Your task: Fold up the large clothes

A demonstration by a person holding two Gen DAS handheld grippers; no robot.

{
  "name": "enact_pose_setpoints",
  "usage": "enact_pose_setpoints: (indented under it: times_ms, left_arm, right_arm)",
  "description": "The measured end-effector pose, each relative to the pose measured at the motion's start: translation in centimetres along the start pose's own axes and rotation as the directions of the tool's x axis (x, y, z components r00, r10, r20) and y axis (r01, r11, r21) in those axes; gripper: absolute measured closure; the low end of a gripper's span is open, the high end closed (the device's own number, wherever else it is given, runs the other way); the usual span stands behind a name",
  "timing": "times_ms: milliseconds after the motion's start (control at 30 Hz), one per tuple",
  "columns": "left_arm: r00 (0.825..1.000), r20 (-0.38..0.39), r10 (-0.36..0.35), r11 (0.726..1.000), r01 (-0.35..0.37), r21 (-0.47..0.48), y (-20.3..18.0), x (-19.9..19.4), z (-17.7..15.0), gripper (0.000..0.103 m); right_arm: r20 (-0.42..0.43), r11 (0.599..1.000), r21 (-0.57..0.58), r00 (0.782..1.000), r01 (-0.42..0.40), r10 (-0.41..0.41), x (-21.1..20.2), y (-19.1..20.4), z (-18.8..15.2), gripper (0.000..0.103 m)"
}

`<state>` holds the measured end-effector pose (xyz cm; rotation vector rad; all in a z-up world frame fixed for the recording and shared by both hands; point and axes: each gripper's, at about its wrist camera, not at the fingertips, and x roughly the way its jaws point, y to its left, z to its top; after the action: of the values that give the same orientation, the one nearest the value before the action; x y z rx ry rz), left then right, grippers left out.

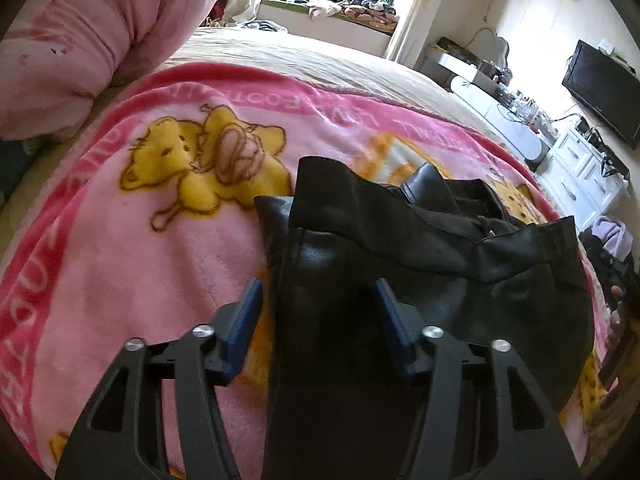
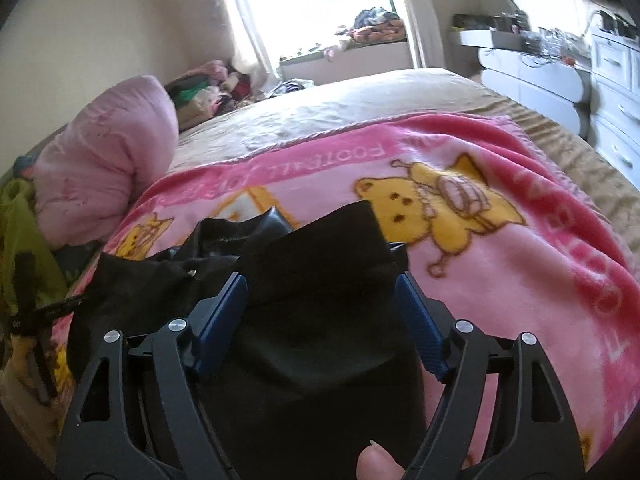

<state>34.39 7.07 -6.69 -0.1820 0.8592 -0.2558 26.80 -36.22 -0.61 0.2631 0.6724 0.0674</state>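
Note:
A black leather-look garment (image 1: 400, 264) lies bunched on a pink cartoon-bear blanket (image 1: 140, 240) spread over a bed. My left gripper (image 1: 318, 292) is open, its blue pads (image 1: 244, 332) apart on either side of the garment's near left part, low over it. In the right wrist view the same black garment (image 2: 320, 280) lies on the blanket (image 2: 520, 280). My right gripper (image 2: 320, 284) is open, its blue pads (image 2: 420, 328) standing wide on either side of the garment's near fold. Nothing is held between either pair of pads.
A pink duvet (image 1: 80, 40) is heaped at the bed's left; it also shows in the right wrist view (image 2: 108, 156). The beige bedsheet (image 1: 300, 56) stretches toward a window seat with clothes (image 1: 360, 8). White drawers (image 1: 580, 168) and a TV (image 1: 608, 84) stand right. A fingertip (image 2: 376, 464) shows below.

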Motion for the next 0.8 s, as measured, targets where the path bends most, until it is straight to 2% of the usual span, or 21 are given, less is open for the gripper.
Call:
enact_pose_setpoints:
  times_ms: [33,100,200,233,267,300,333,367,467,633,700,800]
  left_arm:
    - [1.000,0.002,-0.008,1.000,0.008,0.000,-0.1,0.1,0.0,0.063]
    - [1.000,0.014,0.005,1.000,-0.006,0.012,-0.4,0.0,-0.1,0.069]
    - [0.999,0.032,0.017,0.999,-0.018,0.031,-1.0,-0.4,0.0,0.080]
    - [0.999,0.039,0.017,0.999,-0.018,0.036,-1.1,-0.5,0.0,0.084]
    - [0.999,0.050,0.016,0.999,-0.018,0.040,-1.3,-0.7,0.1,0.086]
    - [0.998,0.061,0.016,0.999,-0.019,0.043,-1.4,-0.9,0.1,0.087]
    - [0.997,0.080,0.016,0.999,-0.020,0.044,-1.5,-1.4,0.3,0.090]
    - [0.995,0.095,0.016,0.999,-0.021,0.044,-1.6,-1.8,0.4,0.091]
    - [0.990,0.136,-0.024,0.999,0.020,0.035,-1.4,-3.5,1.1,0.091]
    - [0.975,0.213,-0.055,0.998,0.046,0.045,-2.3,-5.9,2.5,0.091]
    - [0.973,0.227,-0.044,0.998,0.032,0.056,-2.9,-5.9,3.4,0.091]
    - [0.980,0.199,-0.002,0.998,-0.011,0.063,-3.3,-4.4,4.2,0.091]
  right_arm:
    - [-0.032,0.999,-0.017,0.999,0.043,-0.044,0.7,0.2,0.0,0.034]
    - [-0.074,0.996,-0.035,0.994,0.084,-0.086,2.1,0.2,0.1,0.034]
    - [-0.088,0.993,-0.026,0.989,0.116,-0.118,3.4,-0.4,0.5,0.034]
    - [-0.086,0.993,-0.027,0.989,0.118,-0.120,3.6,-0.5,0.5,0.038]
    - [-0.080,0.992,-0.033,0.989,0.126,-0.128,3.8,-0.7,0.6,0.060]
    - [-0.081,0.990,-0.039,0.988,0.132,-0.135,4.0,-0.8,0.7,0.070]
    - [-0.074,0.988,-0.044,0.986,0.149,-0.152,3.9,-0.8,0.6,0.086]
    - [-0.062,0.988,-0.039,0.987,0.149,-0.151,3.6,-0.9,0.6,0.094]
    - [0.016,0.994,0.007,0.994,0.105,-0.105,1.4,-1.3,0.8,0.095]
    - [0.115,0.994,0.095,0.992,0.050,-0.061,-1.4,-1.8,2.3,0.095]
    - [0.125,0.991,0.124,0.990,0.052,-0.068,-1.2,-2.1,3.1,0.095]
    - [0.088,0.987,0.136,0.991,0.088,-0.101,0.8,-2.4,3.7,0.095]
